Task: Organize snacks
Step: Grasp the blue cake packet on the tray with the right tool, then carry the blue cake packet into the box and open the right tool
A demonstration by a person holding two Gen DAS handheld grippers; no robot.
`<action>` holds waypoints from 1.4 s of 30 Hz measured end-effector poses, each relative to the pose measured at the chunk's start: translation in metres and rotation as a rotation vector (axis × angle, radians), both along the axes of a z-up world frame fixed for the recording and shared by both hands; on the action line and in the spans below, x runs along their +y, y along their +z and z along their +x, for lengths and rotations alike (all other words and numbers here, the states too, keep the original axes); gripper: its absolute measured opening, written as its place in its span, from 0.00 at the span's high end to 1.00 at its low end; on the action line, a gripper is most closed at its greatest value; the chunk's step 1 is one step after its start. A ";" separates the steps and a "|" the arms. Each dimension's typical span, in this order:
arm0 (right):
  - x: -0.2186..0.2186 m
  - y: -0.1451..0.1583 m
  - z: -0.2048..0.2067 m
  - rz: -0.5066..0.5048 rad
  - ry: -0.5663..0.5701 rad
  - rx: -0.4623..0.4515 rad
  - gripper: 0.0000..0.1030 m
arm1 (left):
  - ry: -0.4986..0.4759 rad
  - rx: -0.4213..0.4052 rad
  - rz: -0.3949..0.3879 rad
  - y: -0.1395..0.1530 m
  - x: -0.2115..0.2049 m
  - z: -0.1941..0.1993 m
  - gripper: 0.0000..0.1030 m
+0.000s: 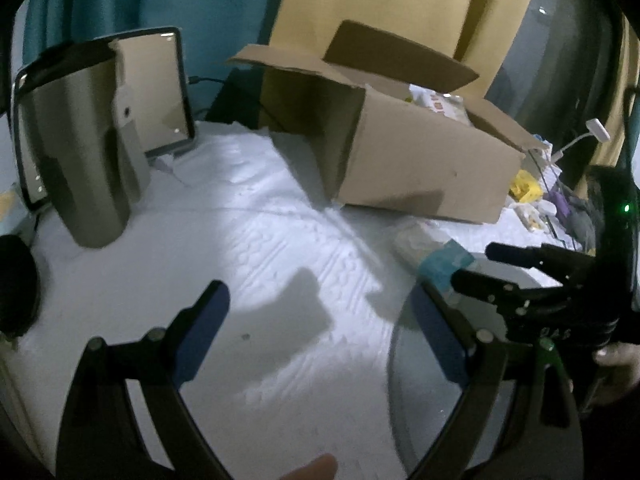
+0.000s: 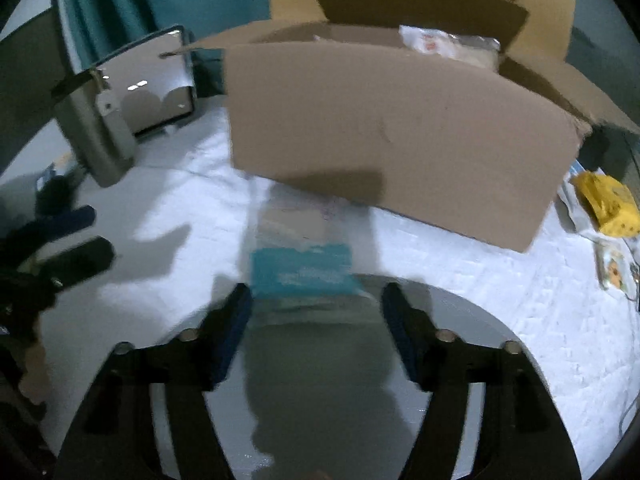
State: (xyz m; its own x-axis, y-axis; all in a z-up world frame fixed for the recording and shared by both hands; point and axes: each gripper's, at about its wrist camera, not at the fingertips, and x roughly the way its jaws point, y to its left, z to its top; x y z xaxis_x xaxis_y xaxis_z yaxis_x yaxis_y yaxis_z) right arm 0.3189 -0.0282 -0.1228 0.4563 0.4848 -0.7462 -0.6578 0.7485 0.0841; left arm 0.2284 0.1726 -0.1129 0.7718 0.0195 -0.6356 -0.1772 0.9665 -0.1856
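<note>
While both of my tools hang over the white textured cloth [image 1: 256, 240], my left gripper [image 1: 320, 316] stands wide open with nothing between its blue pads, only bare cloth and shadow under it. My right gripper [image 2: 316, 308] is spread wide too, and the snack packet [image 2: 304, 256] lies flat on the cloth with its near end reaching in between the fingertips; the blur keeps me from telling whether either pad touches it, but neither presses on it. The packet is clear at its far half and carries a teal band at the near half; its long axis runs from my right gripper straight toward the front wall of the cardboard box [image 2: 392, 136], and its far end lies close to that wall. The box stands open toward the far edge of the cloth, flaps out, with pale wrapped snacks [image 2: 448, 44] showing above its rim. From the left wrist I see the same snack packet [image 1: 432, 256] lying slantwise near the box's front right corner, with the black fingers of my right gripper [image 1: 484, 268] coming in from the right over its teal end, one to each side. Only the right wrist view shows the yellow packet [image 2: 608, 204] plainly, lying off the box's right end. Both views show a grey metal appliance [image 1: 84, 148] and a mirror [image 1: 156, 88] at the left.
</note>
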 end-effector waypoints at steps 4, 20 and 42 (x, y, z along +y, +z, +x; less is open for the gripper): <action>0.010 0.004 0.003 -0.004 0.013 -0.017 0.23 | 0.009 0.004 -0.014 -0.003 0.005 0.000 0.09; 0.019 -0.034 0.034 -0.047 -0.014 0.028 0.27 | 0.017 0.075 -0.018 -0.026 0.012 0.009 0.09; -0.022 0.012 -0.009 0.027 -0.002 -0.039 0.45 | -0.050 0.028 0.058 0.010 -0.042 -0.001 0.09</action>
State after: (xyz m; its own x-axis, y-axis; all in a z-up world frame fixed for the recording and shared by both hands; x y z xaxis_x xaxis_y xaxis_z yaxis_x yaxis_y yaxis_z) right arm 0.3100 -0.0500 -0.1105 0.4858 0.5036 -0.7144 -0.6594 0.7477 0.0787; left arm 0.2277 0.1305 -0.1029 0.7548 0.0192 -0.6556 -0.1330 0.9833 -0.1243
